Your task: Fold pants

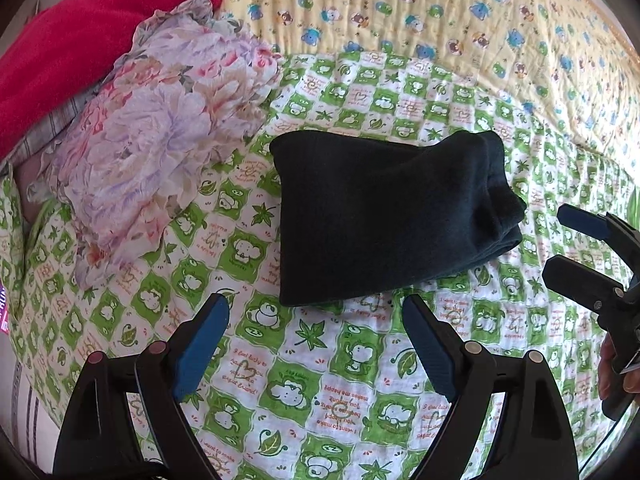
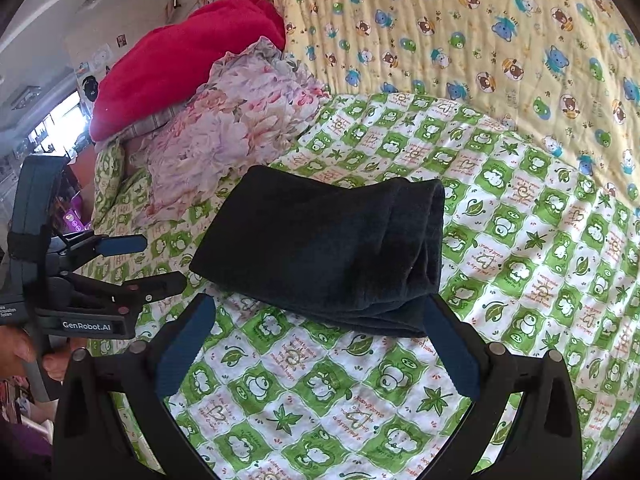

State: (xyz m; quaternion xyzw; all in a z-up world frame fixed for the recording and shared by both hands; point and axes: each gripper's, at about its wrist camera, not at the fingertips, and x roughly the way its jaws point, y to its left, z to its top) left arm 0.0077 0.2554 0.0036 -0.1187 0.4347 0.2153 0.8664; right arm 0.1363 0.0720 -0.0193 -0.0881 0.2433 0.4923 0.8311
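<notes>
The dark navy pants (image 1: 384,216) lie folded into a compact stack on the green-and-white patterned blanket (image 1: 304,384); they also show in the right wrist view (image 2: 328,252). My left gripper (image 1: 316,312) is open and empty, just short of the stack's near edge. My right gripper (image 2: 320,308) is open and empty, its right finger (image 2: 452,344) close beside the stack's near right corner. The right gripper shows at the right edge of the left wrist view (image 1: 560,240), and the left gripper at the left of the right wrist view (image 2: 160,260); both stand open.
A floral pillow (image 1: 160,148) and a red blanket (image 1: 80,40) lie to the left of the pants. A yellow bear-print quilt (image 1: 440,12) covers the far side of the bed. The bed's left edge and a room show in the right wrist view (image 2: 60,120).
</notes>
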